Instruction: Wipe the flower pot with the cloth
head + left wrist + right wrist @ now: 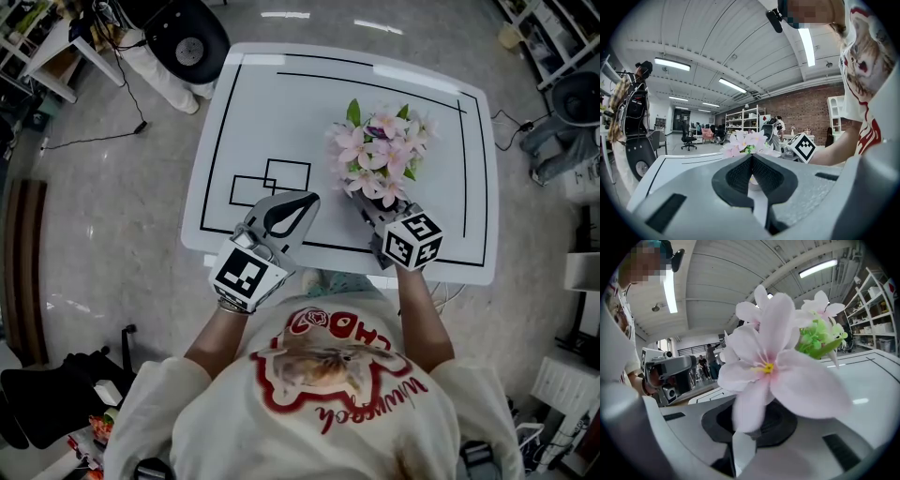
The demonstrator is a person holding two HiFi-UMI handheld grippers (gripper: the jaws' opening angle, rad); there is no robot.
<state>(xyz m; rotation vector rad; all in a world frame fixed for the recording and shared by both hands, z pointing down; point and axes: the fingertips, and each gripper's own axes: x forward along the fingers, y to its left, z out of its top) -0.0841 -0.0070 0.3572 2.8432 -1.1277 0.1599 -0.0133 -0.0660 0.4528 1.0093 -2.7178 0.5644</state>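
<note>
Quick rundown from us. The flower pot packed with pink and white blossoms (pixel 380 155) sits on the right half of the white table with black line markings (pixel 281 112), a bit closer to the near edge than the far one. In the head view the blooms cover the pot itself, so we can't say much about it.

Our right gripper (pixel 371 208) is at the table's near right, nose tucked in right under the blossoms. In the right gripper view one big pink flower (pixel 771 366) covers the jaw tips. The dark pads (pixel 785 425) curve in toward each other, but we honestly can't tell if they're clamped on anything.

Our left gripper (pixel 307 199) hovers over the table's near left, just beside two overlapping black outlined rectangles (pixel 272 183) and apart from the pot. Its jaws are pressed together at the tips, with nothing held between them.
</note>
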